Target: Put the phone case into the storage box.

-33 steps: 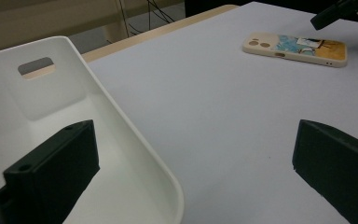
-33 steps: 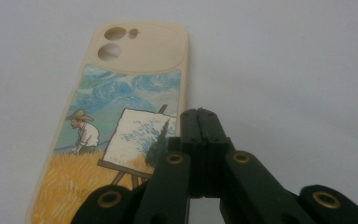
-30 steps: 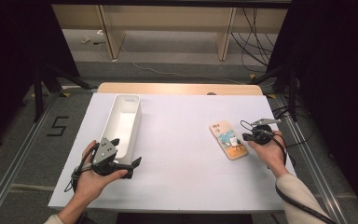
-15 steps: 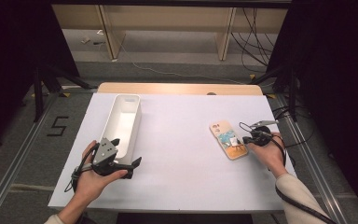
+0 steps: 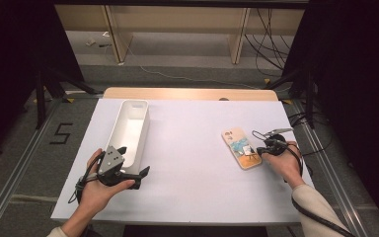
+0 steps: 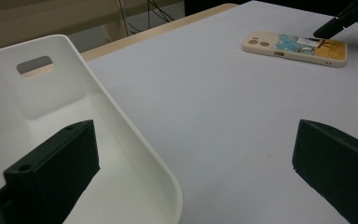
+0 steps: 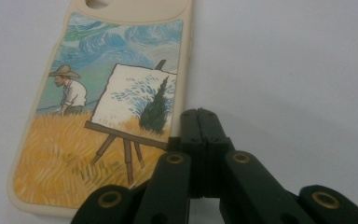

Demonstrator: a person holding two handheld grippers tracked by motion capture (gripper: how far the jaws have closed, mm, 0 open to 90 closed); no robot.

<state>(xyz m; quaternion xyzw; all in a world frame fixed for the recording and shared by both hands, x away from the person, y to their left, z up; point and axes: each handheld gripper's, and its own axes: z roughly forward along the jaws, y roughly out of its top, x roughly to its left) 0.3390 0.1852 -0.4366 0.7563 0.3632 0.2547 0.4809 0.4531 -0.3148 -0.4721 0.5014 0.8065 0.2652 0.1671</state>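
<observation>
Nothing moved yet: phone case (image 5: 241, 148) lies flat on table (image 5: 192, 192), right side. Right gripper (image 5: 264, 150) jaws together, tips at its edge. Left gripper (image 5: 133, 177) jaws apart beside white bin (image 5: 128, 129); bin empty.

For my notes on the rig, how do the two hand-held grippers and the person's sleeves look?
Both grippers are black. The left gripper carries a grey three-cornered plate with small dots on top; its jaws are flat, blocky slabs. The right gripper has slim linked arms with brass-coloured rivets. A black cable trails from each. The sleeves are light beige.
</observation>
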